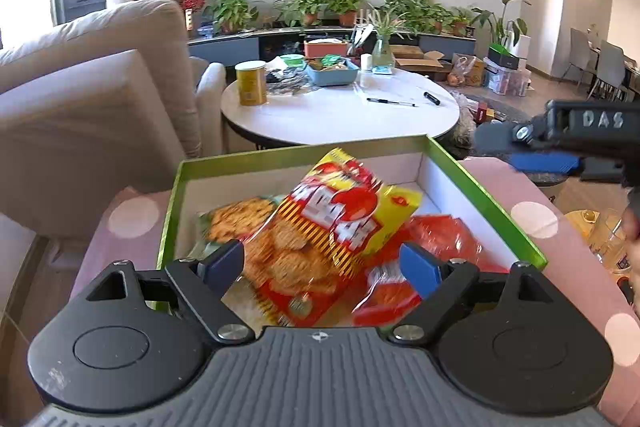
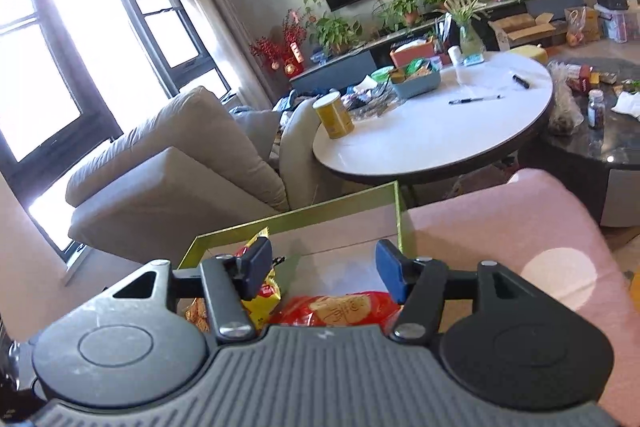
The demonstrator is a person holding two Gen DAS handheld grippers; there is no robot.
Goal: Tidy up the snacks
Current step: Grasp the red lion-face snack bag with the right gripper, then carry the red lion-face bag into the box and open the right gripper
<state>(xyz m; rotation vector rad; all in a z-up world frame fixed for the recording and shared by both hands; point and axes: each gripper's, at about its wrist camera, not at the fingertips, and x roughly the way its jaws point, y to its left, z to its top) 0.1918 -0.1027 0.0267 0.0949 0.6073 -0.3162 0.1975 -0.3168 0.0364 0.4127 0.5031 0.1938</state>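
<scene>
Yellow-and-red cracker bag (image 1: 336,227) sits tilted in the green box (image 1: 480,195), between the spread left gripper (image 1: 322,265) fingers. I'd lay it flat beside the red bag (image 1: 436,247); right gripper (image 2: 322,269) also open, empty.

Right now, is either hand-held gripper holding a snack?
Left hand-held gripper: open, holding nothing, above the yellow bag.
Right hand-held gripper: open, holding nothing, above the box.

Snack packets (image 2: 340,309) in green-rimmed box (image 2: 352,197)
</scene>
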